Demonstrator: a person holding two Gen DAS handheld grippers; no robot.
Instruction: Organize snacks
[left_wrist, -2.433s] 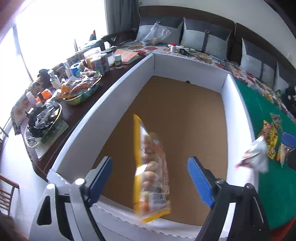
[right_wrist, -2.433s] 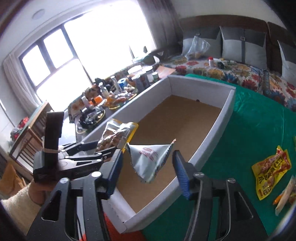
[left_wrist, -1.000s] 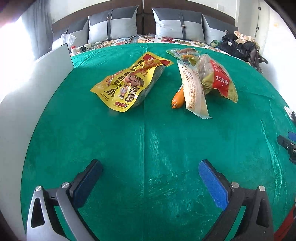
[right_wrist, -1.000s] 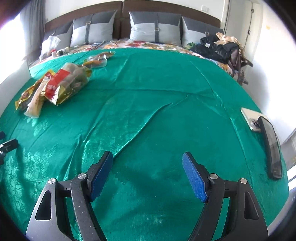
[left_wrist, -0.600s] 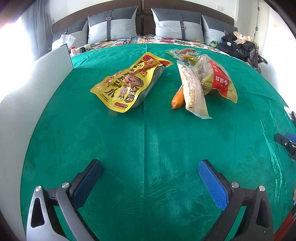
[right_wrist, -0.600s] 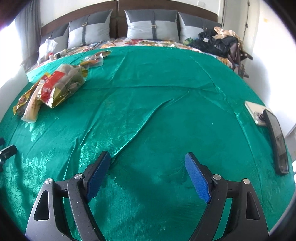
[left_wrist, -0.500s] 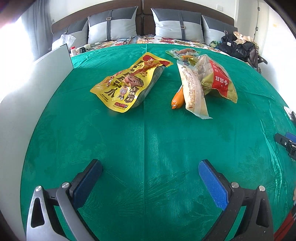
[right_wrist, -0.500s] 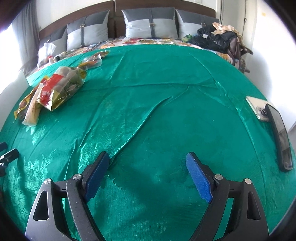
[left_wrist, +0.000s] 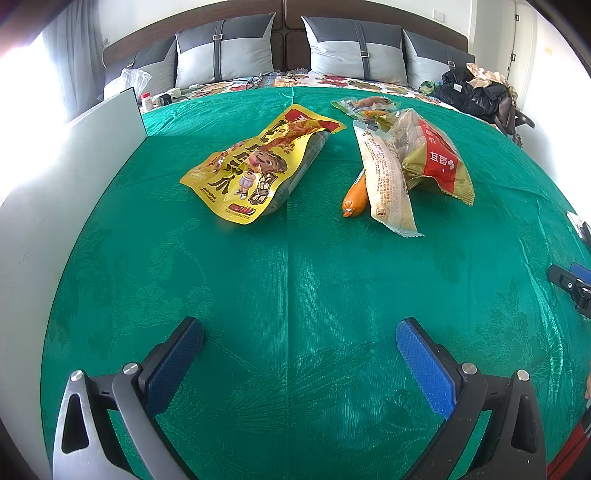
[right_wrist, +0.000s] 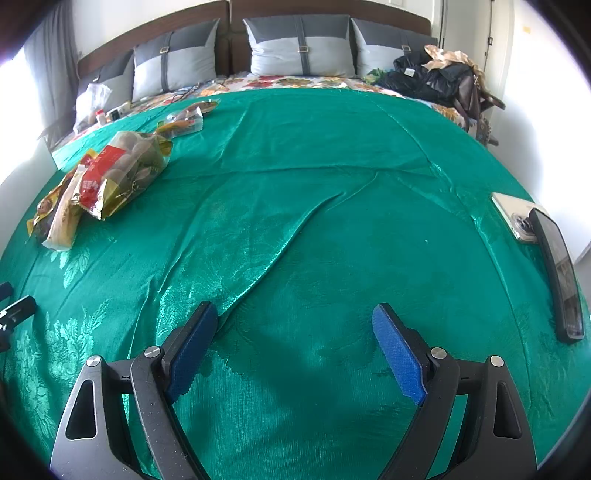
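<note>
Several snack packs lie on the green bedspread (left_wrist: 295, 280). A yellow cartoon bag (left_wrist: 258, 166) sits ahead and left of my left gripper (left_wrist: 299, 334), which is open and empty. To its right lie an orange sausage (left_wrist: 354, 195), a long beige pack (left_wrist: 388, 177) and a gold bag with a red label (left_wrist: 432, 155); a small clear pack (left_wrist: 365, 105) lies behind them. My right gripper (right_wrist: 295, 321) stands open and empty over bare cloth, with the gold bag (right_wrist: 118, 173) far to its left.
The white wall of a big box (left_wrist: 55, 177) runs along the left edge. Grey pillows (left_wrist: 354, 48) and a black bag (left_wrist: 472, 96) line the headboard. A phone and a dark tablet (right_wrist: 557, 269) lie at the bed's right edge. The cloth has a raised fold (right_wrist: 288, 236).
Both grippers have swung away from the white box, where they let go of a yellow and a grey pack, to the bedspread. In the last second the right jaws widened a little.
</note>
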